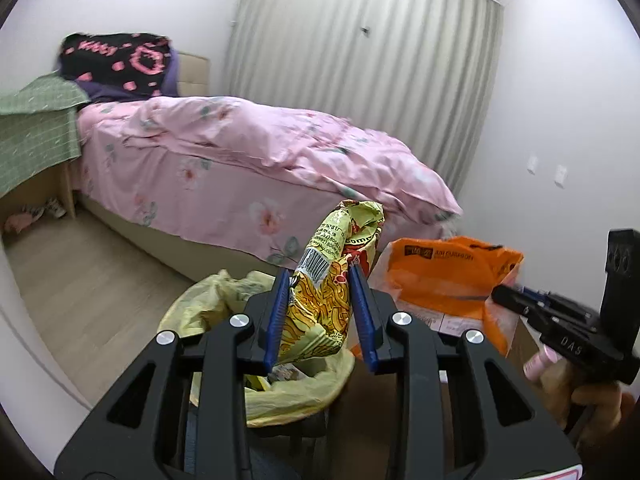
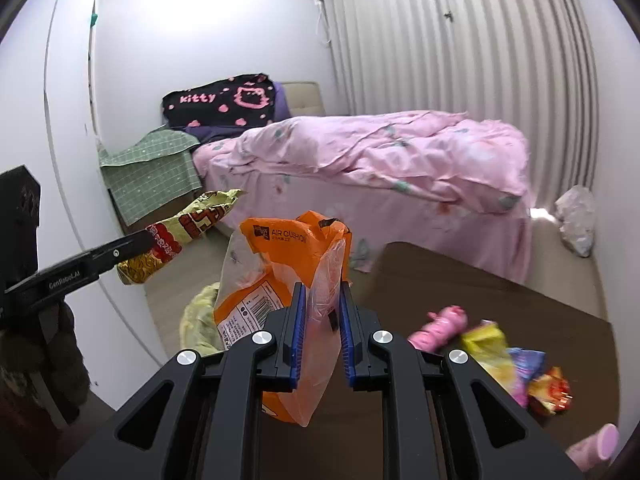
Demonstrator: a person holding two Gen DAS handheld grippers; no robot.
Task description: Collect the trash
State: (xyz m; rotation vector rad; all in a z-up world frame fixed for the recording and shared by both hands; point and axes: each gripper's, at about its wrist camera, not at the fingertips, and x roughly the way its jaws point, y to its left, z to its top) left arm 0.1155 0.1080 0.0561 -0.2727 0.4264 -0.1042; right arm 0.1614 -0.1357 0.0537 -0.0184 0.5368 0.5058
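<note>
My left gripper (image 1: 320,304) is clamped on a crumpled yellow noodle wrapper (image 1: 328,280), blue pads pressing both sides, wrapper sticking up past the tips. Directly below it is the bin w/ a yellow liner bag (image 1: 224,308), mouth open, some scraps inside. My right gripper (image 2: 320,328) is pinched narrow on an orange "AIR CUSHION" bag (image 2: 280,280), held upright over the brown table (image 2: 480,280) edge; bag hangs down btwn the fingers. In the right cam the wrapper sits left of the orange bag, well apart. More trash on the table to the right: pink roll (image 2: 440,326), colourful wrappers (image 2: 520,372). Pink bed (image 1: 240,152) behind.
</note>
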